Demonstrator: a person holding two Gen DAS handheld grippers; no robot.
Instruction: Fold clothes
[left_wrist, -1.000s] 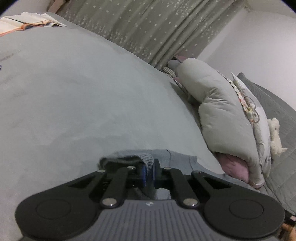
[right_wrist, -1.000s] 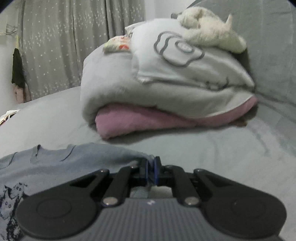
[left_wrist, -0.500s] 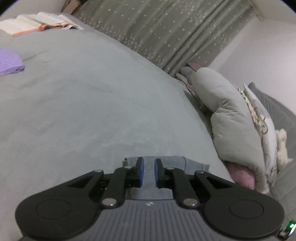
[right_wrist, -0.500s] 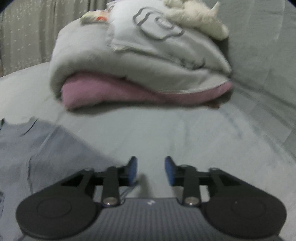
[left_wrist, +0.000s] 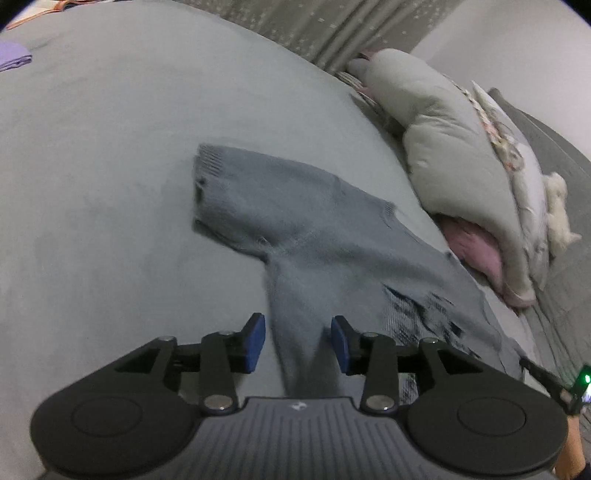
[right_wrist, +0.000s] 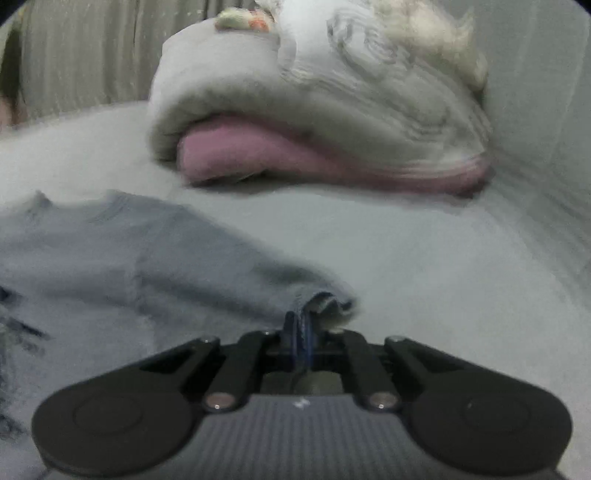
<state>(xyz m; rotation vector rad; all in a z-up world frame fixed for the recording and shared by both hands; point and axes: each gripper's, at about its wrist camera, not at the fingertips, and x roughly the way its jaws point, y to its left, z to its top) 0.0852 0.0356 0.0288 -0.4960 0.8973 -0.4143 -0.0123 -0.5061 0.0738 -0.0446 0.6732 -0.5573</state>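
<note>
A grey-blue knit sweater (left_wrist: 332, 240) with a dark print lies flat on the grey bed. One sleeve (left_wrist: 221, 192) stretches out to the left. In the left wrist view my left gripper (left_wrist: 297, 343) hovers over the sweater's side edge. Its jaws are opening, and the fabric runs between the blue pads (left_wrist: 255, 343) without them pressing on it. In the blurred right wrist view my right gripper (right_wrist: 300, 328) is shut on the cuff (right_wrist: 327, 302) of the other sleeve, with the sweater (right_wrist: 110, 258) spreading off to the left.
A folded grey duvet with a pink underside (right_wrist: 314, 110) lies just behind the sweater, with a white plush toy (left_wrist: 557, 206) on top. Grey curtains (left_wrist: 332, 26) hang at the back. A purple cloth (left_wrist: 14, 59) lies at the bed's far left.
My left gripper let go of the sleeve cuff, drew back and opened wider; that sleeve now lies spread out. My right gripper opened, moved, then shut on the other cuff.
</note>
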